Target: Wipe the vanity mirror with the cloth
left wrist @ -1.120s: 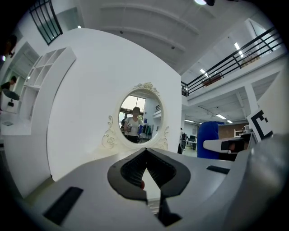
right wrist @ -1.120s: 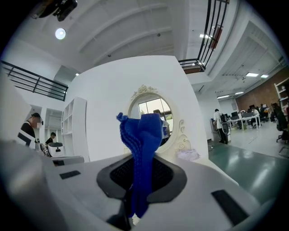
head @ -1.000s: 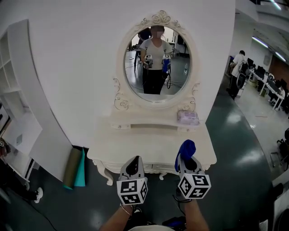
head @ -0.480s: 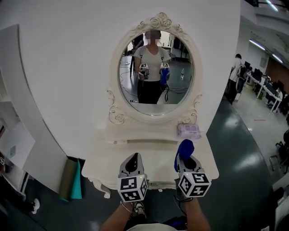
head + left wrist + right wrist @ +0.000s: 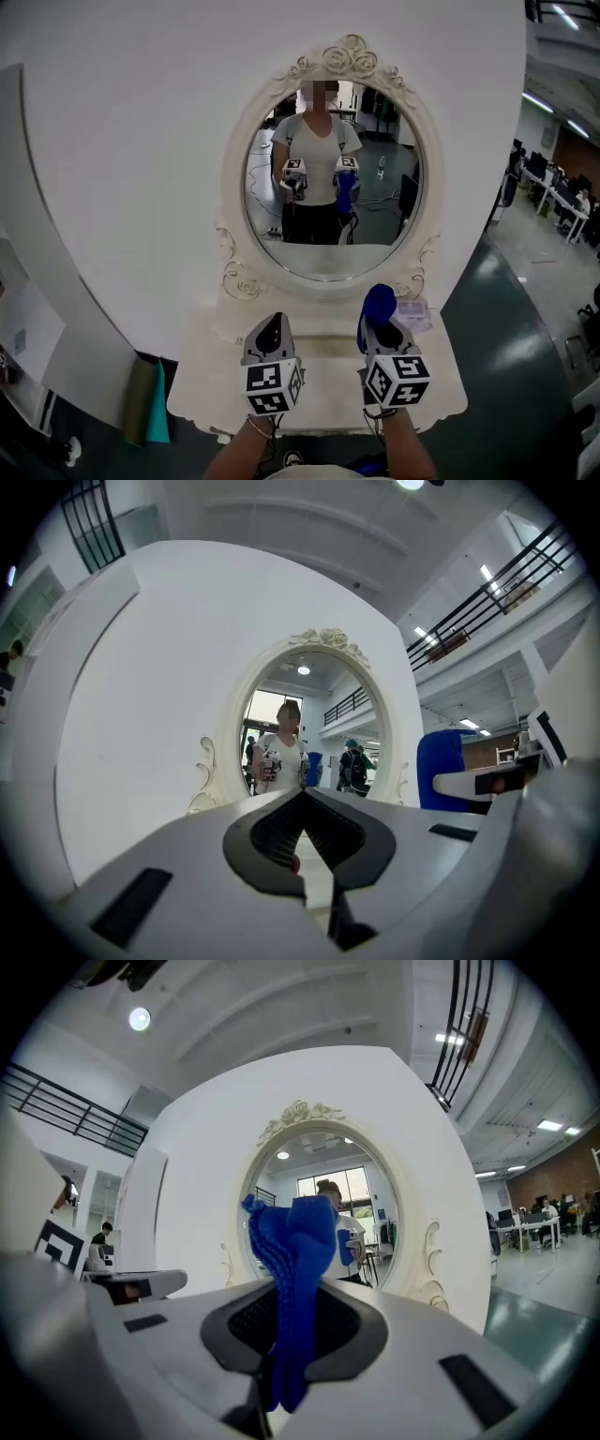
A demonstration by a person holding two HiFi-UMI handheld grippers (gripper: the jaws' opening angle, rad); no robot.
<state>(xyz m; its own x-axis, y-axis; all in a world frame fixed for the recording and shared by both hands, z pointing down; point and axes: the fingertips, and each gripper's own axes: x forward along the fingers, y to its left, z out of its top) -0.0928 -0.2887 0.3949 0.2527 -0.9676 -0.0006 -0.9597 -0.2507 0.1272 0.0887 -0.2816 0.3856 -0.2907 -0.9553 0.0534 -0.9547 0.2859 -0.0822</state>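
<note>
Wall: big white panel [image 5: 141, 169] straight ahead of me, and the whole vanity stands against it.
Vanity table: cream, curvy-edged top [image 5: 202, 398] right below my two grippers.
Mirror: the oval vanity mirror [image 5: 330, 253] in a carved cream frame stands upright at the back of the table. I can see the person and both grippers reflected in it.
Rolls: two rolled-up things, one olive and one teal [image 5: 148, 401], are on the floor left of the table against the wall.
Left gripper: [image 5: 271, 328] held over the tabletop, pointing at the mirror. Its jaws are pressed together at the tips with nothing between them.
Right gripper: [image 5: 380, 323] just beside the left one, clamped tight on the cloth.
Cloth: blue [image 5: 378, 305], bunched up and sticking out past the right jaws – held in front of the mirror's lower rim, not on the glass.
Packet: a small pale pack [image 5: 415, 312] on the table by the frame's lower right – can't make out what it is.
</note>
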